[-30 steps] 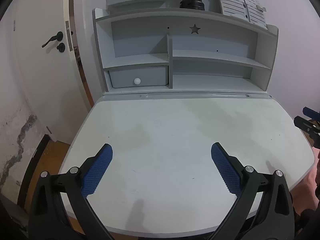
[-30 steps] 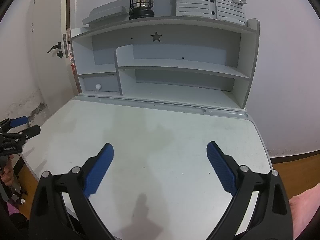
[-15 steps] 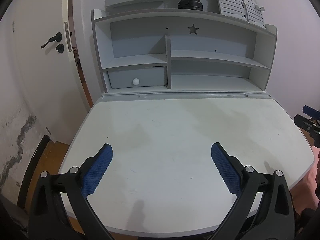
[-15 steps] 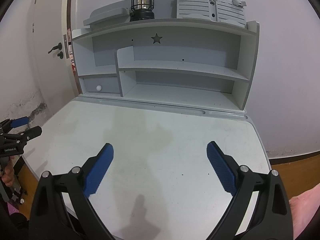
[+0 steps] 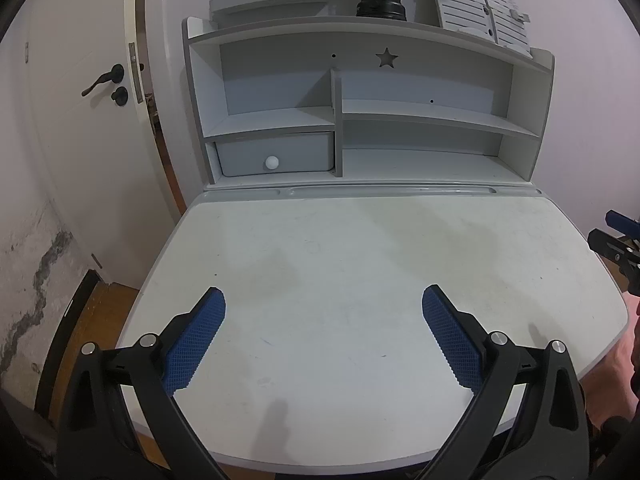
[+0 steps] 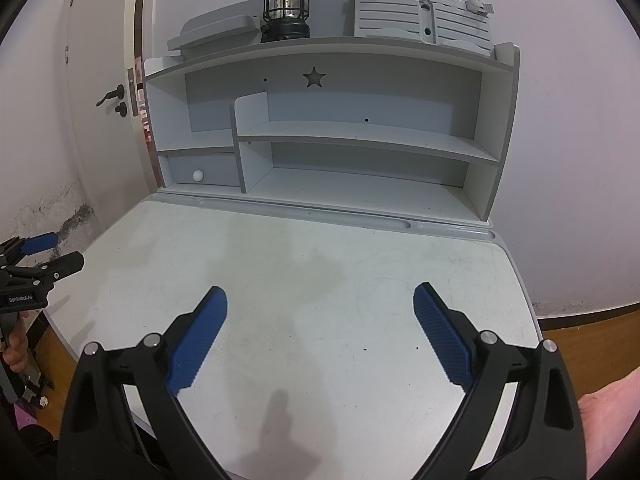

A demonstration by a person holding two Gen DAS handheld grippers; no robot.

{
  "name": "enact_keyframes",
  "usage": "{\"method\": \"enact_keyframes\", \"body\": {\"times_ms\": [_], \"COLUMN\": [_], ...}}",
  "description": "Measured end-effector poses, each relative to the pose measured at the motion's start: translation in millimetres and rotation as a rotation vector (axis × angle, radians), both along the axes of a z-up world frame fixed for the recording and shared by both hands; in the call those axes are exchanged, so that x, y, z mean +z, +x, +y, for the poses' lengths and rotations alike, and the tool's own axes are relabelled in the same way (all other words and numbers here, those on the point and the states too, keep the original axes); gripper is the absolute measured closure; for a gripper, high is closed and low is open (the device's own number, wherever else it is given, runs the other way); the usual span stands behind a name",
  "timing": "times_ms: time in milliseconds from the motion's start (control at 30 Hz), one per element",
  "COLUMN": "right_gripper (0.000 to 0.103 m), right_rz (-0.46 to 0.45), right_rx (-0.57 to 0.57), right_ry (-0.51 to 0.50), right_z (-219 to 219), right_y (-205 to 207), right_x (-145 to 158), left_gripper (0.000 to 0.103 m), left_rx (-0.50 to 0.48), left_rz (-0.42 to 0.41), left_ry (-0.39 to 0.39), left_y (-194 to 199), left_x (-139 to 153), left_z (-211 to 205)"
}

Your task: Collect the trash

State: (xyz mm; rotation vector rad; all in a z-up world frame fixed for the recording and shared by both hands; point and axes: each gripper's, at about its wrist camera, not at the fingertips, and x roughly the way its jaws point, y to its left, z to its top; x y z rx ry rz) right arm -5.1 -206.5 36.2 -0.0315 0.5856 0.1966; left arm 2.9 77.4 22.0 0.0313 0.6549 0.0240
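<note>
No trash shows in either view. My left gripper (image 5: 323,300) is open and empty, hovering above the near part of the white desk top (image 5: 360,248). My right gripper (image 6: 320,298) is open and empty above the same desk top (image 6: 320,256). The right gripper's fingers (image 5: 618,236) show at the right edge of the left wrist view. The left gripper's fingers (image 6: 40,258) show at the left edge of the right wrist view.
A grey hutch with shelves (image 5: 360,120) stands at the desk's back, with a small drawer (image 5: 276,156). On its top sit a black lantern (image 6: 286,8) and a grey slatted stand (image 6: 424,16). A door (image 5: 80,100) is at left. Wooden floor (image 6: 592,332) lies beside the desk.
Both views have shifted very slightly; the hutch sits a little lower in the right wrist view. Both grippers stay open and empty.
</note>
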Motion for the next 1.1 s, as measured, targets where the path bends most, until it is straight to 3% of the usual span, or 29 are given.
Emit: {"method": "enact_keyframes", "body": {"times_ms": [1100], "right_gripper": [0.012], "right_rz": [-0.008], "right_rx": [0.001], "right_ry": [-0.006], "right_z": [-1.8], "right_y": [-0.9], "right_x": [2.5], "left_gripper": [0.007], "left_rx": [-0.005], "left_rz": [0.004], "left_ry": [0.003], "left_y": [-0.6], "left_x": [-1.1], "left_z": [-3.2]}}
